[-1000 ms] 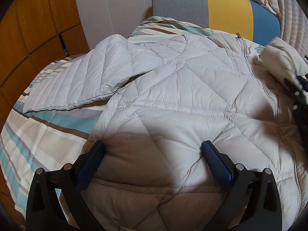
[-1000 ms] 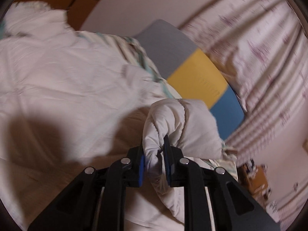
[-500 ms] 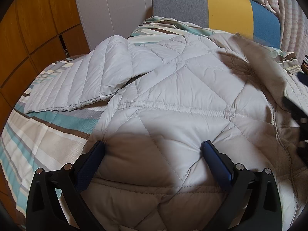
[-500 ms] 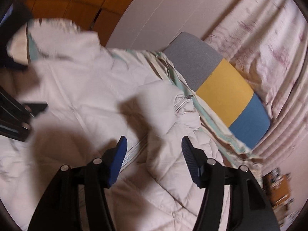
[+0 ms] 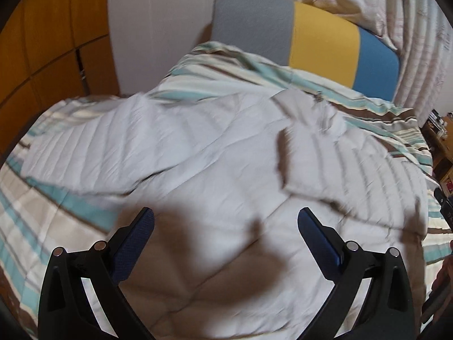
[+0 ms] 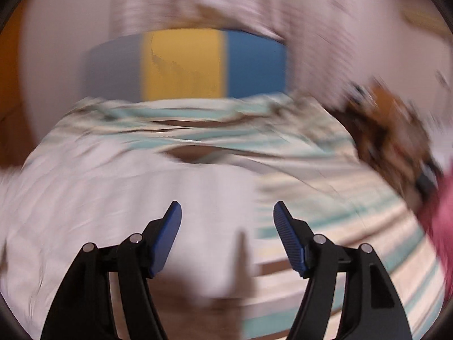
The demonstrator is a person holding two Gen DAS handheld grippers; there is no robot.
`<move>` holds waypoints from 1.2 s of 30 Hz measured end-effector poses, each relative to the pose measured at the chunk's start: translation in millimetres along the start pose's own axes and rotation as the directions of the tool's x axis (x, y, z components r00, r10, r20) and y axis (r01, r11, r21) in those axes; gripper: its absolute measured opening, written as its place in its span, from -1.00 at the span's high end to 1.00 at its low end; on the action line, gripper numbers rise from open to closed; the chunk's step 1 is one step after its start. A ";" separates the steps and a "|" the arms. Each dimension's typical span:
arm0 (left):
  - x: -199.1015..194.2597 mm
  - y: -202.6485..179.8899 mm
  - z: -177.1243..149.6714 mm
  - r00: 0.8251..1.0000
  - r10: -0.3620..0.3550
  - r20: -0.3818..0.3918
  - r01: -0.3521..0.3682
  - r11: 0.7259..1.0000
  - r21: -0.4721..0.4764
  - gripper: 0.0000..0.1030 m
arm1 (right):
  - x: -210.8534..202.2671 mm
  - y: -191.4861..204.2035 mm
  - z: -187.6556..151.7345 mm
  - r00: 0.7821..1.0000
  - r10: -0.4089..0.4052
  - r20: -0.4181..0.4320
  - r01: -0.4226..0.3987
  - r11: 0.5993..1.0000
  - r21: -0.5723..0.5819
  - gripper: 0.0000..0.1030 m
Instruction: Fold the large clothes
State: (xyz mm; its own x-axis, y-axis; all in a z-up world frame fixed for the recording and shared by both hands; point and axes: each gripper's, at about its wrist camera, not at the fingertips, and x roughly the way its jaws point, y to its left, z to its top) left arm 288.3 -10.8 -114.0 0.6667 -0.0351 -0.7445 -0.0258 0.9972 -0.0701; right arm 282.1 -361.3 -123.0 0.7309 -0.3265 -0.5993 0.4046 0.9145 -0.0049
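The right wrist view is heavily smeared: the edges of cloth, the brown clutter at the right side and a pink patch at the right rim cannot be made out as anything definite. The left wrist view is softer than sharp too, so the quilting lines on the one pale grey-white quilted puffer jacket blur together, and its lower hem is cut off behind the gripper bodies. A dark shadow covers the jacket's near part.

The jacket lies spread flat on the bed's striped cover of teal, beige and brown bands. Two sleeves show: one stretched out to the left, one folded in across the chest on the right. A small metal zip pull sits near the collar. In the right wrist view the jacket fills the left half, the striped cover the right.

One padded headboard in three panels, grey, yellow and blue, stands behind the bed, with pale patterned curtains beside it and orange wooden cupboard doors at the left.

The left gripper hovers over the jacket's lower body, its two blue-padded fingers wide apart and holding nothing. The right gripper hangs over the jacket's edge, its two fingers likewise apart and empty.
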 end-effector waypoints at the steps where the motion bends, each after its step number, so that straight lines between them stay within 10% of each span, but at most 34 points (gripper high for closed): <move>1: 3.3 -6.8 2.9 1.000 -0.002 -0.004 0.002 1.000 0.008 -0.94 | 5.9 -11.7 1.8 0.999 -0.026 -0.020 0.027 0.999 0.032 -0.34; 6: 16.6 -32.3 7.1 0.998 -0.047 -0.029 0.047 0.999 0.013 -0.94 | 42.6 -48.6 -3.1 0.983 -0.114 -0.147 0.130 0.986 0.102 -0.34; 16: 43.2 -75.8 25.4 0.999 -0.049 -0.008 0.050 0.994 0.095 -0.94 | 42.6 0.3 -28.9 0.982 0.082 -0.170 -0.092 0.994 -0.052 -0.22; 21: 83.8 -84.3 32.0 0.995 0.104 -0.014 -0.099 0.978 0.182 -0.94 | 42.0 29.1 -39.1 0.970 0.165 -0.177 -0.193 0.968 -0.157 -0.22; 30: 105.6 -57.0 13.2 0.996 0.072 -0.042 -0.067 0.991 0.120 -0.94 | 15.9 21.7 -7.7 0.941 0.326 -0.091 -0.329 0.944 -0.017 0.15; 36: 109.8 -59.8 9.3 0.996 0.076 -0.041 -0.070 0.989 0.128 -0.94 | 73.0 38.3 13.5 0.937 0.308 -0.166 -0.305 0.951 0.046 0.32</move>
State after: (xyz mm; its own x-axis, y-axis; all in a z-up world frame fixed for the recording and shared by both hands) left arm 370.0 -73.7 -185.4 0.6319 0.0380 -0.7741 0.0227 0.9975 0.0675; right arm 358.4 -353.4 -156.2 0.7180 0.0158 -0.6958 0.1871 0.9585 0.2149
